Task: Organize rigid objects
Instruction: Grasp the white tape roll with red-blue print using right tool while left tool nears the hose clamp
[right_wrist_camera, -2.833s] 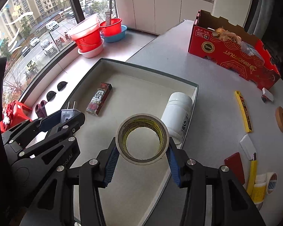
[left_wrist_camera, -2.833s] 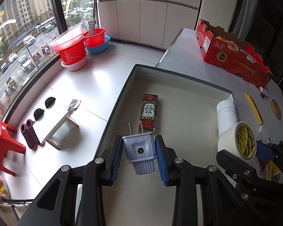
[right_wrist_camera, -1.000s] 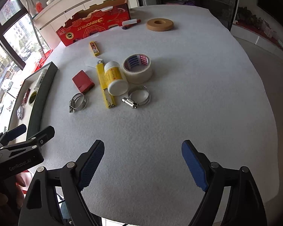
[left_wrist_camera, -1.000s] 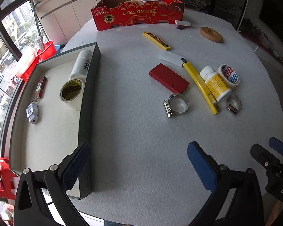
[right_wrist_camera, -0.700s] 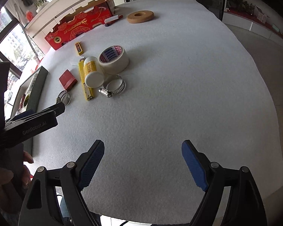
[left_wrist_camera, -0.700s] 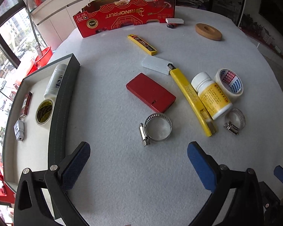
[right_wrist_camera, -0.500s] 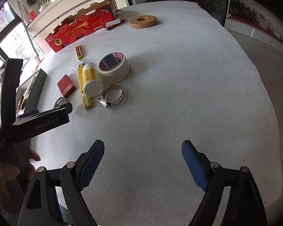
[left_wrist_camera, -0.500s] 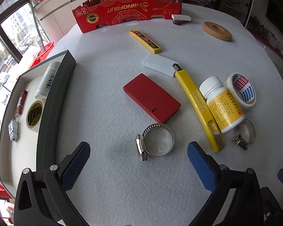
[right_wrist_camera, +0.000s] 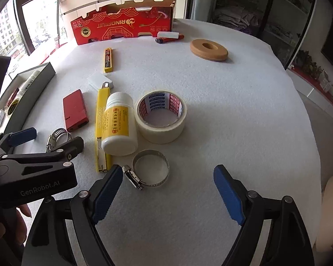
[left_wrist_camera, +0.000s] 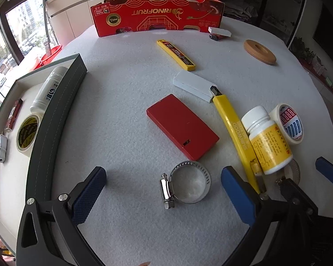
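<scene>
grey tray (left_wrist_camera: pixel 55 119) with bottle (left_wrist_camera: pixel 47 88), tape (left_wrist_camera: pixel 26 134), plug (left_wrist_camera: pixel 0 147)

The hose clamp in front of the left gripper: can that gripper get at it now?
Probably yes. The left gripper is open, the hose clamp lies flat between its fingers, and nothing blocks it.

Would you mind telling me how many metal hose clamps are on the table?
2. One metal hose clamp lies below the flat red case; the other sits in front of the white yellow-labelled bottle.
</scene>
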Motion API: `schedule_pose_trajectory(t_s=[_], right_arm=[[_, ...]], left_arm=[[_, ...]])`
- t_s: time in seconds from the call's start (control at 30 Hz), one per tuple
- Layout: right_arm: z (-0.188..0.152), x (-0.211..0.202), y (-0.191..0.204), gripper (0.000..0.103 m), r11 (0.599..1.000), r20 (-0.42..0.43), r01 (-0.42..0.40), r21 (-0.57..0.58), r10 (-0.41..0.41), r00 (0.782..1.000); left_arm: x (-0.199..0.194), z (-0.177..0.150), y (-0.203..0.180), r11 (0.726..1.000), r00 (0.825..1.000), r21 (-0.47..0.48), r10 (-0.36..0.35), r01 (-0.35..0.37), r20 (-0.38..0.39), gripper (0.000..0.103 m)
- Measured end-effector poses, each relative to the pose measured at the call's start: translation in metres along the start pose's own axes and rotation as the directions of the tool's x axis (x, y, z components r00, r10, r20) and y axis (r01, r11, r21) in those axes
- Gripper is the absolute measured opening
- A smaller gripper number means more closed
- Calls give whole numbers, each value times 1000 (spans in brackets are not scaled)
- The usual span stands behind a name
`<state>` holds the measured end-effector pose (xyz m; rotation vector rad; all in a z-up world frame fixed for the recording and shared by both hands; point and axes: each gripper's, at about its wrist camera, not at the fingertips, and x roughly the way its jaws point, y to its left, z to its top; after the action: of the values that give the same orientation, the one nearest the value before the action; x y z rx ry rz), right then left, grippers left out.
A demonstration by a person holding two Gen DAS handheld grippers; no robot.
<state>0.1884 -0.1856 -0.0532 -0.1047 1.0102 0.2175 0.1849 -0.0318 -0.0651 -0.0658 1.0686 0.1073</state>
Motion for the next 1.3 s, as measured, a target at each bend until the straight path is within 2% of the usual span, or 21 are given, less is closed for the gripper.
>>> schedule_pose_trajectory(t_s=[0.07,0.2,0.3,0.37,0.53,0.8,0.9,0.93,0.97,1.0,1.03,1.23,1.3], right_arm=[[5,-4,-10,85,1000,10,-16,20,15,1000],[12,-8,-35,85,994,44,38,100,-42,998],[20,4,-48,85,989,4,26,145,-27,1000],[22,13,-45,85,992,-18,1,123,1,1000],[30,24,-23,85,999,-5,-34,32,34,999],[50,42,4,85,995,25,-87,-44,88,996],[57,54,9,85,996,9,-72,-56,73,997],[57,55,10,83,996,19,-58,-61,59,998],[58,56,12,75,997,22,-41,-69,42,999],[58,55,13,61,996,25,-44,-74,46,999],[58,53,13,54,997,25,-38,-70,40,999],[43,33,-8,54,994,5,-72,79,72,997],[36,18,-13,54,991,22,-86,100,84,996]], left_arm=[[0,0,-1,1000,1000,2,-2,1,23,103],[0,0,-2,1000,999,-3,3,-3,33,103],[0,0,0,1000,999,3,2,-2,33,103],[-1,-2,5,1000,999,-7,8,-8,31,103],[-4,-8,22,1000,999,-18,15,-14,47,103],[-5,-9,17,1000,999,-8,9,-8,48,103],[-5,-10,16,1000,998,-9,5,-4,59,103],[-6,-10,16,1000,998,-9,6,-6,65,103],[-6,-11,16,1000,998,-11,8,-7,70,103],[-6,-12,15,1000,997,-14,11,-10,73,103],[-6,-12,15,1000,997,-18,14,-13,74,103],[-9,-14,10,1000,999,-18,17,-16,46,102],[-11,-16,7,1000,999,-8,7,-7,44,96]])
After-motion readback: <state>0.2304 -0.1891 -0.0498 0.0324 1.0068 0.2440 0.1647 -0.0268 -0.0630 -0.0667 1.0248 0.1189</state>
